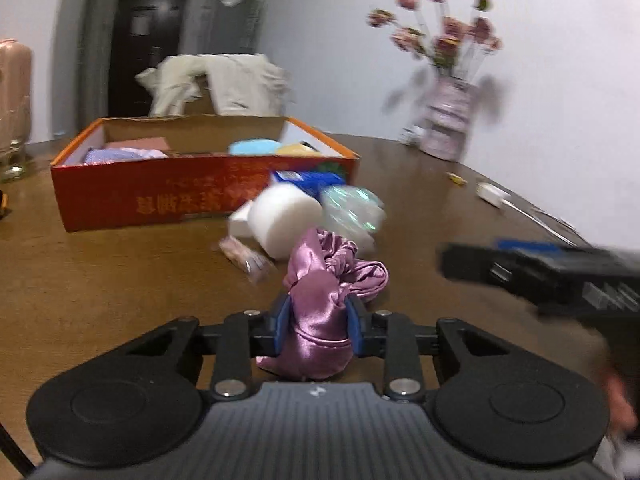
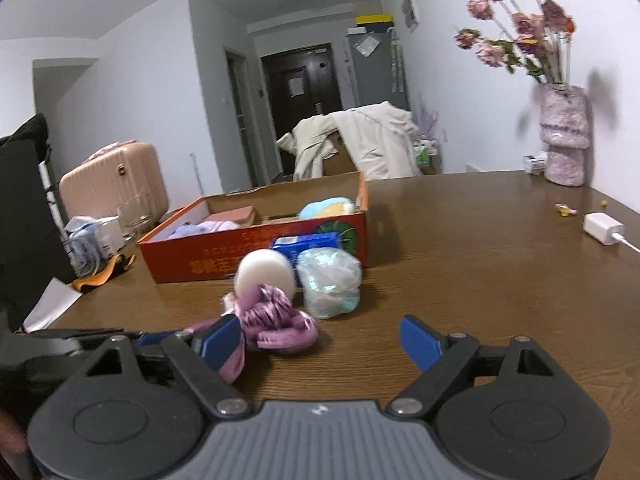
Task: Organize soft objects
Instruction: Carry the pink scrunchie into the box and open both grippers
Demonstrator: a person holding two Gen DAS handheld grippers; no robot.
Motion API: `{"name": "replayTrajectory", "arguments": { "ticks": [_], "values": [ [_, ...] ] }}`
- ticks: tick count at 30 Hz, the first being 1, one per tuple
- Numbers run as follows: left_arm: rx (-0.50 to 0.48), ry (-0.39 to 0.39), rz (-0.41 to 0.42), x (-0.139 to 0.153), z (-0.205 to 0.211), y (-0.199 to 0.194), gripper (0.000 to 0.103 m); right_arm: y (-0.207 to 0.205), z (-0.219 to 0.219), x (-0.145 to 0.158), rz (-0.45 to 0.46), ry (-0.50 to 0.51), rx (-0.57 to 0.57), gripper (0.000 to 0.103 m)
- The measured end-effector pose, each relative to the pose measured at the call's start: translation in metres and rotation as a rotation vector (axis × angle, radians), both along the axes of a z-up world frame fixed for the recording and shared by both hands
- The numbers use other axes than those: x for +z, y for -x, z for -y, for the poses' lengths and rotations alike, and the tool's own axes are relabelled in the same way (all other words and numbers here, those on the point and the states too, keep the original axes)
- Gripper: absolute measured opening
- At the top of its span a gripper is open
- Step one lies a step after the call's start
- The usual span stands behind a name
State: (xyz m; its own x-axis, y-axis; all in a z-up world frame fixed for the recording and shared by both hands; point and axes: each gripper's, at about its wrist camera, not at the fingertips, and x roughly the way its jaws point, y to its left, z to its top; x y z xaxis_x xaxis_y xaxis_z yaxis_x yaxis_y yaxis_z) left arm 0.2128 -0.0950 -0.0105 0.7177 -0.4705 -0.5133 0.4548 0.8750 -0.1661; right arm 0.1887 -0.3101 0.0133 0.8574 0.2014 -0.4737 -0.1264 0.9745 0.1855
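Left gripper [image 1: 319,330] was clamped on the pink satin scrunchie [image 1: 324,296] — its blue pads pressed the shiny cloth from both sides, and the rest of the bundle spilled forward of the fingertips onto the brown bench [image 1: 120,280]. Just ahead of that gripper, past the scrunchie, lay a white foam roll [image 1: 286,216] on its side, with a clear plastic-wrapped bundle [image 1: 352,210] touching it on the right and a blue carton [image 1: 308,180] behind both. Farther ahead and to the left stood the open orange cardboard box [image 1: 160,196], holding a light blue sponge [image 1: 254,147], a yellow one beside it, and folded cloths at its left end.

Right gripper [image 2: 320,344] stood with its jaws wide apart and nothing between them, low over the bench. The scrunchie [image 2: 276,320] lay ahead and left of it, just beyond its left fingertip, where the left gripper's blue pad [image 2: 222,338] pinched the cloth. The foam roll [image 2: 264,272] and the wrapped bundle [image 2: 330,284] sat beyond the scrunchie, in front of the orange box [image 2: 256,256].

Far to the right of both grippers, near the wall, stood a vase of dried pink flowers [image 2: 564,136], and a white charger [image 2: 602,228] lay well apart on the bench — right of the open jaws.
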Motion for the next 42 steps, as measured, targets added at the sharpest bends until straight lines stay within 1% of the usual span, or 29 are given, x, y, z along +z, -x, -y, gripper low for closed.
{"name": "replayTrajectory", "arguments": {
  "ticks": [3, 4, 5, 9, 10, 11, 12, 14, 15, 16, 17, 18, 20, 22, 23, 24, 25, 26, 27, 28, 30, 31, 32, 37, 40, 42],
  "values": [
    [-0.024, -0.03, 0.021, -0.001, -0.021, 0.023, 0.029, -0.007, -0.012, -0.005, -0.022, 0.006, 0.039, 0.086],
    [-0.027, -0.033, 0.026, -0.001, -0.026, 0.03, 0.029, -0.01, -0.015, -0.007, -0.036, 0.004, 0.05, 0.082],
    [-0.035, -0.031, 0.032, -0.002, -0.032, 0.036, 0.029, -0.015, -0.02, -0.011, -0.055, -0.004, 0.061, 0.078],
    [-0.066, -0.011, 0.057, -0.004, -0.043, 0.052, 0.029, -0.028, -0.035, -0.018, -0.084, -0.06, 0.108, 0.075],
    [-0.067, -0.008, 0.057, -0.005, -0.045, 0.053, 0.03, -0.03, -0.038, -0.02, -0.093, -0.063, 0.119, 0.073],
    [-0.065, -0.003, 0.056, -0.005, -0.047, 0.054, 0.03, -0.033, -0.044, -0.023, -0.108, -0.051, 0.129, 0.065],
    [-0.057, -0.002, 0.053, -0.005, -0.048, 0.054, 0.031, -0.035, -0.05, -0.027, -0.124, -0.025, 0.132, 0.06],
    [-0.018, -0.009, 0.039, -0.003, -0.051, 0.052, 0.046, -0.032, -0.059, -0.032, -0.144, 0.033, 0.127, 0.042],
    [0.004, -0.013, 0.029, -0.002, -0.052, 0.05, 0.053, -0.028, -0.063, -0.034, -0.151, 0.052, 0.124, 0.039],
    [0.019, -0.013, 0.031, -0.001, -0.053, 0.05, 0.054, -0.024, -0.064, -0.036, -0.156, 0.06, 0.123, 0.034],
    [0.024, -0.003, 0.042, 0.001, -0.054, 0.053, 0.055, -0.02, -0.066, -0.038, -0.162, 0.067, 0.119, 0.033],
    [0.019, 0.01, 0.049, 0.003, -0.054, 0.055, 0.058, -0.015, -0.067, -0.039, -0.154, 0.074, 0.113, 0.033],
    [0.029, 0.007, 0.037, 0.003, -0.053, 0.054, 0.059, -0.007, -0.067, -0.039, -0.147, 0.075, 0.105, 0.033],
    [0.051, -0.028, -0.014, -0.004, -0.051, 0.049, 0.056, -0.001, -0.066, -0.039, -0.143, 0.072, 0.097, 0.033],
    [0.057, -0.032, -0.03, -0.007, -0.053, 0.048, 0.054, 0.002, -0.065, -0.039, -0.143, 0.071, 0.096, 0.033],
    [0.059, -0.029, -0.035, -0.008, -0.055, 0.05, 0.049, 0.004, -0.064, -0.039, -0.141, 0.071, 0.098, 0.033],
    [0.057, -0.02, -0.039, -0.008, -0.057, 0.051, 0.046, 0.006, -0.063, -0.039, -0.139, 0.069, 0.1, 0.032],
    [0.058, -0.011, -0.043, -0.009, -0.059, 0.053, 0.044, 0.008, -0.063, -0.039, -0.138, 0.064, 0.1, 0.029],
    [0.057, 0.0, -0.046, -0.01, -0.061, 0.054, 0.037, 0.01, -0.062, -0.039, -0.139, 0.051, 0.101, 0.028],
    [0.056, 0.011, -0.048, -0.01, -0.062, 0.055, 0.031, 0.011, -0.063, -0.039, -0.138, 0.044, 0.103, 0.024],
    [0.052, 0.025, -0.053, -0.011, -0.061, 0.056, 0.024, 0.013, -0.065, -0.038, -0.135, 0.046, 0.103, 0.019],
    [0.053, 0.02, -0.046, -0.011, -0.06, 0.058, 0.023, 0.014, -0.067, -0.038, -0.132, 0.052, 0.108, 0.015],
    [0.052, 0.013, -0.04, -0.011, -0.059, 0.059, 0.022, 0.016, -0.068, -0.037, -0.128, 0.058, 0.109, 0.013],
    [0.051, 0.003, -0.042, -0.005, -0.06, 0.06, 0.019, 0.017, -0.069, -0.028, -0.126, 0.039, 0.119, 0.012],
    [0.049, 0.01, -0.021, 0.008, -0.061, 0.057, 0.018, 0.012, -0.066, -0.017, -0.116, 0.013, 0.134, 0.012],
    [0.038, 0.023, 0.007, 0.021, -0.063, 0.047, 0.018, 0.001, -0.062, -0.004, -0.095, -0.003, 0.15, 0.012]
  ]
}}
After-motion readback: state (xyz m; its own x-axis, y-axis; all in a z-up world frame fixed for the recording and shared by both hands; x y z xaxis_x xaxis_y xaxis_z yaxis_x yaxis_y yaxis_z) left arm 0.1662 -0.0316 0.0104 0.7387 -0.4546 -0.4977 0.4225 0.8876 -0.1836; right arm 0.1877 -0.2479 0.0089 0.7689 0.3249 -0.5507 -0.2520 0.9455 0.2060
